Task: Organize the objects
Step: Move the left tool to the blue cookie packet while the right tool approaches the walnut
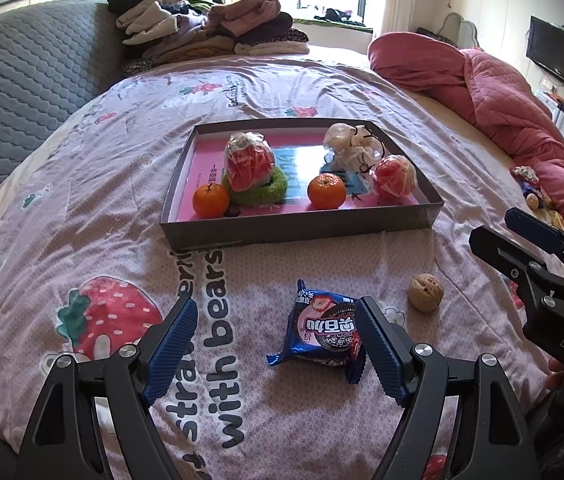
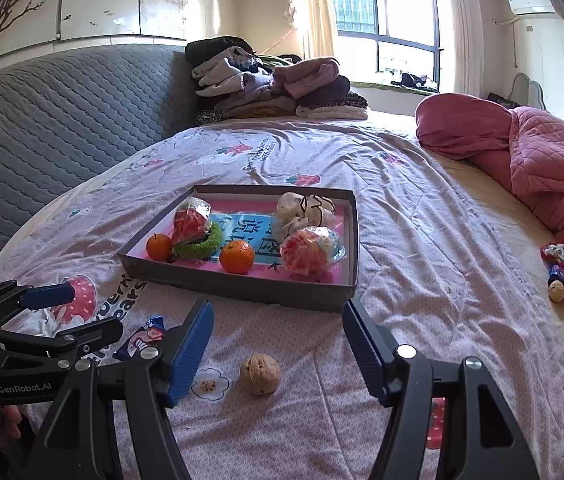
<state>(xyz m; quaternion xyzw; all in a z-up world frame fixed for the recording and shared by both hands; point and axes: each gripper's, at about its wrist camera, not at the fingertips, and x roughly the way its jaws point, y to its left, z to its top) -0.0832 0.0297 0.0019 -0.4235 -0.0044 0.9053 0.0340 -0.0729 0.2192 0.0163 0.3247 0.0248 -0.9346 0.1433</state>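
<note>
A blue cookie packet (image 1: 322, 330) lies on the strawberry-print bedspread between the fingers of my left gripper (image 1: 276, 308), close to the right pad. That gripper is open and its pads do not press the packet. A walnut (image 2: 260, 374) sits on the spread between the fingers of my open right gripper (image 2: 278, 312), touching neither. The walnut (image 1: 426, 293) also shows in the left wrist view, right of the packet. Beyond both stands a grey tray (image 1: 302, 232) with a pink floor. It holds two tangerines (image 1: 211, 200), a green knitted ring (image 1: 260, 196) and bagged items.
Folded clothes (image 2: 274, 84) are stacked at the head of the bed. A bunched pink quilt (image 2: 542, 160) runs along the right side, with small wrapped sweets (image 2: 560, 276) beside it. A grey quilted headboard (image 2: 62, 120) rises on the left.
</note>
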